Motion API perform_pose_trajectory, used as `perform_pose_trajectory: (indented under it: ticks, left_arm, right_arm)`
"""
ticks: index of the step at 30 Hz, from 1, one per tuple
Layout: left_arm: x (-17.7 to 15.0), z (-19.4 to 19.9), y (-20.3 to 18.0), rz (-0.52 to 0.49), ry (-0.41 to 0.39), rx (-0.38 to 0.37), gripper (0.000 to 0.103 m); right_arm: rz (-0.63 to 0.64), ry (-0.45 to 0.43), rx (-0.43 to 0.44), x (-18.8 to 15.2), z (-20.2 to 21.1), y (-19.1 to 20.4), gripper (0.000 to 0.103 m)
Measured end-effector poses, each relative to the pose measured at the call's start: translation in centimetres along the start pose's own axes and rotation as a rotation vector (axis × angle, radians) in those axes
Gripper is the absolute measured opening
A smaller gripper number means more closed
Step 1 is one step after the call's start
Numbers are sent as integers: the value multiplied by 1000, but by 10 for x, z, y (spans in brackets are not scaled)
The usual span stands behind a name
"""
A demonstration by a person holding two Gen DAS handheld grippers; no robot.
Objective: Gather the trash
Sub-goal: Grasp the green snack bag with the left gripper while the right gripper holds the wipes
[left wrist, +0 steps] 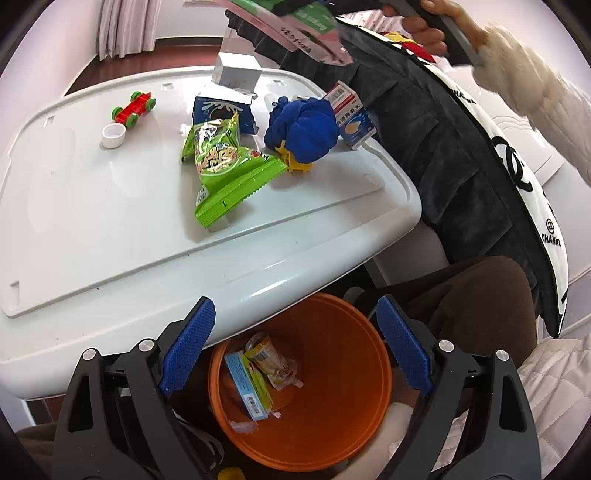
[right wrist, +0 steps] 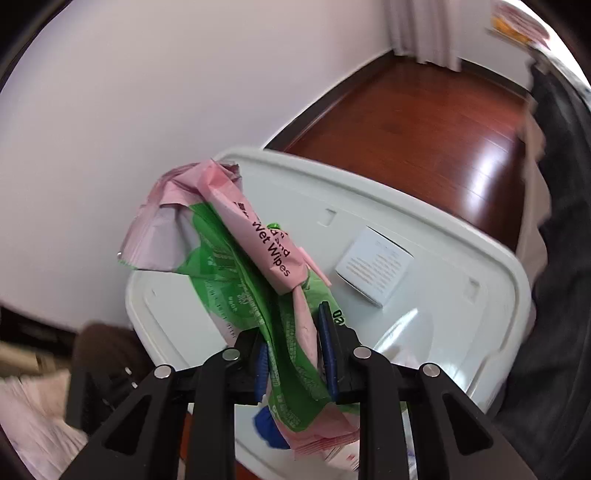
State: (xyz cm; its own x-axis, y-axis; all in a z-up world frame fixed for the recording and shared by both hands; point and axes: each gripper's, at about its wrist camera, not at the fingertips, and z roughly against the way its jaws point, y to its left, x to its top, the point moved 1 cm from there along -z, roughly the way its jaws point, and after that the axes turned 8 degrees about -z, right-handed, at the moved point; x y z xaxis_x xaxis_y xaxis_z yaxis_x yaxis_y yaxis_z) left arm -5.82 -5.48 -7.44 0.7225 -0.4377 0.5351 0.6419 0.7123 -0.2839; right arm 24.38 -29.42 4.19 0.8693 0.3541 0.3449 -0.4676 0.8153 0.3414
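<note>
- The right gripper (right wrist: 291,354) has its blue pads pinched on a pink-and-green wet wipes packet (right wrist: 258,266), crumpled and flattened between them; the packet hangs in the air above the white plastic table (right wrist: 461,236).
- In the left wrist view the same packet (left wrist: 295,26) shows at the top edge, above the far side of the table, with a hand (left wrist: 428,26) on the gripper handle beside it.
- The left gripper (left wrist: 295,347) stands wide, nothing between its blue pads, poised over the orange bin (left wrist: 332,424) that sits on the floor just below the near table edge.
- Inside the bin lie a light blue and green carton (left wrist: 247,387) and a crumpled yellowish pouch (left wrist: 273,362).
- On the table: a green snack bag (left wrist: 225,166) near the middle, a blue milk carton (left wrist: 221,110) behind it, a small white box (left wrist: 236,72) on top of that.
- A blue cloth bundle (left wrist: 303,129) lies on a yellow item (left wrist: 295,162), touching a blue and white medicine box (left wrist: 351,114) at the table's right edge.
- A white bottle cap (left wrist: 112,134) and a red toy car with green wheels (left wrist: 135,107) sit towards the left.
</note>
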Motion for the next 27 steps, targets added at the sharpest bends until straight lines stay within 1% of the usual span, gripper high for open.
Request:
perform_pose_trajectory:
  ticks: [3,5,7,9,11,13,14,16,18,20,22,27]
  left_arm:
    - [3,6,1,10,-18,2,87]
    - [7,10,3,22,-32,10,87]
    - [13,13,1,9,-33,39,87]
    - [24,17,-2,-24,-51,74,87]
    - [33,18,-1,-36,-70,87,87]
    - [43,19,1,-24,-88,98,87]
    - [46,19,1,-18,-91,104,87]
    - [54,23,2,-8,-111,135,87]
    - [61,26,2,-6,-119,149,87]
    - [68,27,3,-8,-126,164,87]
    - [74,28,5,-7,-134,175,87]
    - [85,23,10,9,-141,175,87]
  right_arm:
    - [-99,-42,-9,-17,16,-9,23]
    - [-146,-62,-45,-31,24,-12,23]
    - [-193,-94,-37,-52,35,-14,23]
    - [-241,-122,-20,-70,42,-16,23]
    - [-252,-142,-34,-82,41,-16,23]
    - [-257,-150,-55,-90,37,-18,21]
    - [-268,-146,-51,-91,34,-21,19]
    - [-299,-158,-16,-90,28,-24,17]
    - [-321,-172,6,-92,25,-25,16]
    - [-306,-179,-12,-95,21,-23,15]
    - [-285,-176,-50,-96,17,-20,14]
    - [-222,-229,-100,-97,24,-2,13]
